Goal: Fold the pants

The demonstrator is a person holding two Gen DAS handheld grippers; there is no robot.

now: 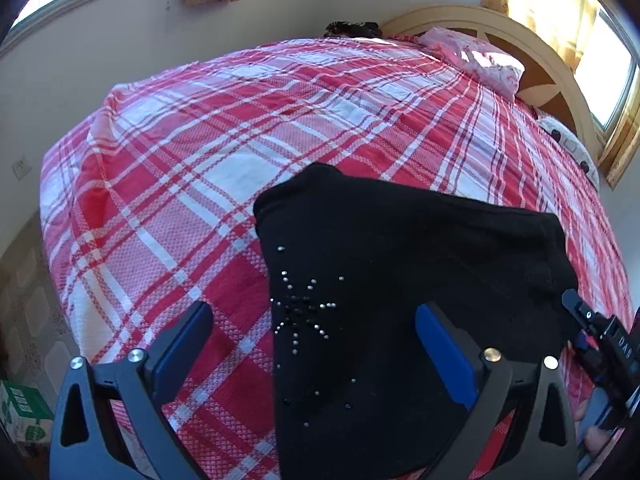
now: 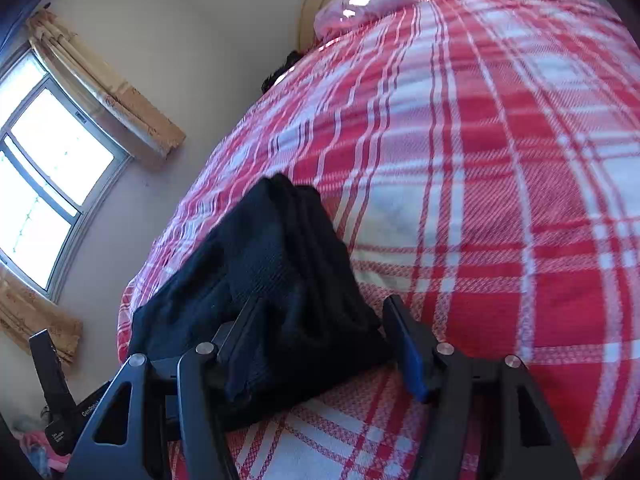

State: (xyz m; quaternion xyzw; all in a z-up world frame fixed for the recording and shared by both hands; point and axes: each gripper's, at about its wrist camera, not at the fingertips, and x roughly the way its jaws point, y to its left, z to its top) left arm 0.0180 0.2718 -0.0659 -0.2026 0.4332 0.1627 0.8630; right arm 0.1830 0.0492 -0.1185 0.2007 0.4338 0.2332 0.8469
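here, left tool (image 1: 314, 344) wide open over black pants (image 1: 400, 264), right tool (image 2: 320, 336) open astride them, plaid bedspread (image 1: 180, 168)

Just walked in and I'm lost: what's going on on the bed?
A person with a gripper in each hand is folding black pants on a red plaid bedspread. The pants lie bunched, partly folded. The left gripper and the right gripper both hang open over the fabric, neither pinching it.
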